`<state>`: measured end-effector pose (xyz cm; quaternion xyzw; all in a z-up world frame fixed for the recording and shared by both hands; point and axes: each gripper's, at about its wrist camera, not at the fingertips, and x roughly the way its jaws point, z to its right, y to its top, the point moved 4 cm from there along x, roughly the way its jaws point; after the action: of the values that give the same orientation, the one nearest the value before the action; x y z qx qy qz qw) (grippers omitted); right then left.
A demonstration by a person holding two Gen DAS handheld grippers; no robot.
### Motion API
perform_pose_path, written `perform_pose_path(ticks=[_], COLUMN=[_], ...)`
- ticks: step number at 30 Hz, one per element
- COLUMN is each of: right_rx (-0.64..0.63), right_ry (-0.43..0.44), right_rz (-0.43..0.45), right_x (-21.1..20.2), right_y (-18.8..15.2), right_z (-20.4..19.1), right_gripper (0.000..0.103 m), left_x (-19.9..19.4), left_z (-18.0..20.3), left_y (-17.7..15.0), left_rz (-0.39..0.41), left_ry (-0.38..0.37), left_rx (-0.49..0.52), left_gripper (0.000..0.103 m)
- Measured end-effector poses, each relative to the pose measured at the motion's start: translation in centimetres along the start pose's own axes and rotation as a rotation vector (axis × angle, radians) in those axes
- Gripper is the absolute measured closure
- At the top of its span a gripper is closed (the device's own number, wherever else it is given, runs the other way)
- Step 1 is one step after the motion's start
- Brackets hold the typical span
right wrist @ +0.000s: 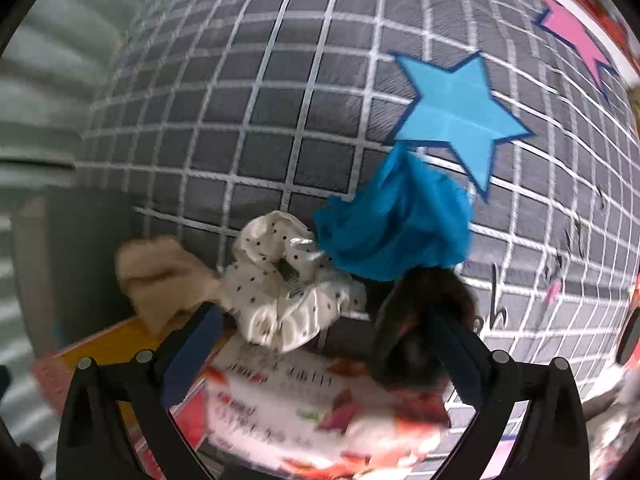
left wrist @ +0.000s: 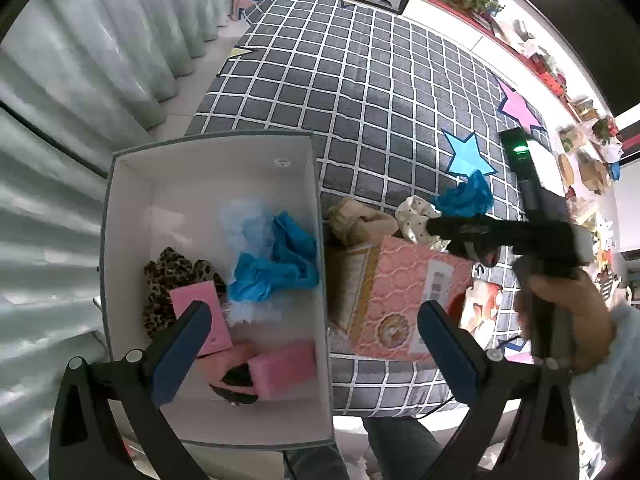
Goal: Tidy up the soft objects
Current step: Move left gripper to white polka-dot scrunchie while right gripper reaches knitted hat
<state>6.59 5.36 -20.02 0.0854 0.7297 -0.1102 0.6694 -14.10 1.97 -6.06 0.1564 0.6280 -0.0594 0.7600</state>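
Several soft bits remain on the grey checked bed cover (right wrist: 280, 80): white polka-dot scrunchie (right wrist: 280, 284), crumpled blue cloth (right wrist: 396, 224), beige cloth (right wrist: 160, 276). The right hand-held gripper (right wrist: 324, 344) is spread wide with nothing in it, hovering near the scrunchie; the left hand-held gripper (left wrist: 312, 344) is open too, over the white cardboard box (left wrist: 132, 200). The view is blurry, but it might snag the blue cloth too.

Right view blurs the printed packet (right wrist: 304, 412); a dark object (right wrist: 424, 320) behind one finger stays unidentifiable.

Open checked bedspread (right wrist: 280, 92) beyond white scrunchie (right wrist: 288, 280) and blue cloth (right wrist: 396, 220).
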Motion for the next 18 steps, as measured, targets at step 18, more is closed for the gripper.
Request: perform_pose_path(ticks=[18], right_rx=[0.265], right_ry=[0.028], right_rz=[0.012], right_x=[1.5], right_y=[-4.7], right_z=[15.9], right_gripper=[0.001], left_x=[0.7], left_z=[9.8], left_y=[4.1], left_rz=[-0.018], left_ry=[-0.028], left_rx=[0.165], left_gripper=[0.000])
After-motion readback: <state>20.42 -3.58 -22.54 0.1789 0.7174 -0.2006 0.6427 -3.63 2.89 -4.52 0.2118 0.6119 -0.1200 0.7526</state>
